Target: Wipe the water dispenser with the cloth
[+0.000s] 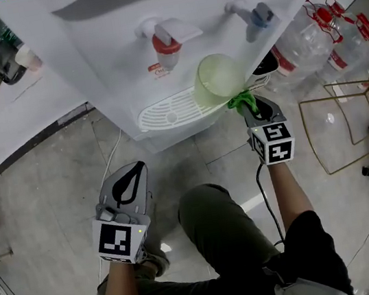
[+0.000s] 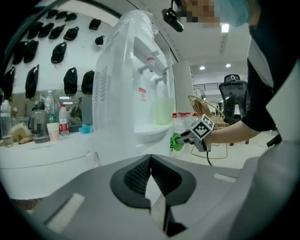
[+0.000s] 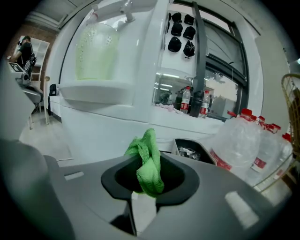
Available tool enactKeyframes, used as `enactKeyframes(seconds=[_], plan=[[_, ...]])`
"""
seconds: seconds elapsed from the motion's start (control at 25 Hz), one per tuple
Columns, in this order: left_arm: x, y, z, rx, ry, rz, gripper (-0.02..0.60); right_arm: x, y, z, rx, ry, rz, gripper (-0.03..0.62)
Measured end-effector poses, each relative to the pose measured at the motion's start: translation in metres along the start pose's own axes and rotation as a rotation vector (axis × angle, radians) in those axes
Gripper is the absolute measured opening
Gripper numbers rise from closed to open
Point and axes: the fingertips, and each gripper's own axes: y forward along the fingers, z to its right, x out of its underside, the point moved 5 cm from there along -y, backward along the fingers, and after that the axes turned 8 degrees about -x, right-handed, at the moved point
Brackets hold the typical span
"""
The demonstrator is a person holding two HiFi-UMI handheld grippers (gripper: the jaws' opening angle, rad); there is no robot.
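The white water dispenser (image 1: 170, 13) stands ahead, with a red tap (image 1: 167, 44), a blue tap (image 1: 259, 13) and a slotted drip tray (image 1: 168, 111). A pale green cup (image 1: 218, 77) sits on the tray under the taps. My right gripper (image 1: 246, 104) is shut on a bunched green cloth (image 3: 146, 161), held just right of the tray's front corner beside the dispenser's body (image 3: 112, 131). My left gripper (image 1: 128, 180) hangs low over the floor, well short of the dispenser (image 2: 136, 89), jaws together with nothing between them.
Several large clear water bottles with red caps (image 1: 318, 28) stand right of the dispenser. A gold wire stand (image 1: 340, 122) is at the right. A white counter (image 1: 17, 100) with cups and bottles runs along the left. A cable (image 1: 113, 158) lies on the floor.
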Motion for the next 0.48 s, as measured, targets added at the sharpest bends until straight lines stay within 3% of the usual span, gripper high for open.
enactKeyframes(seconds=[0.16,0.32,0.48], plan=[[0.005,-0.011,-0.005,-0.021,-0.010,-0.011,0.002,0.003,-0.017,-0.043,-0.115,-0.017,0.028,0.094],[0.009,-0.026,-0.011,-0.058,0.004,-0.011,0.002,0.005,-0.010,-0.116,-0.314,-0.050,0.060,0.094],[0.011,-0.037,-0.012,-0.084,0.006,-0.009,0.002,0.012,0.015,-0.190,-0.526,-0.102,0.023,0.094]])
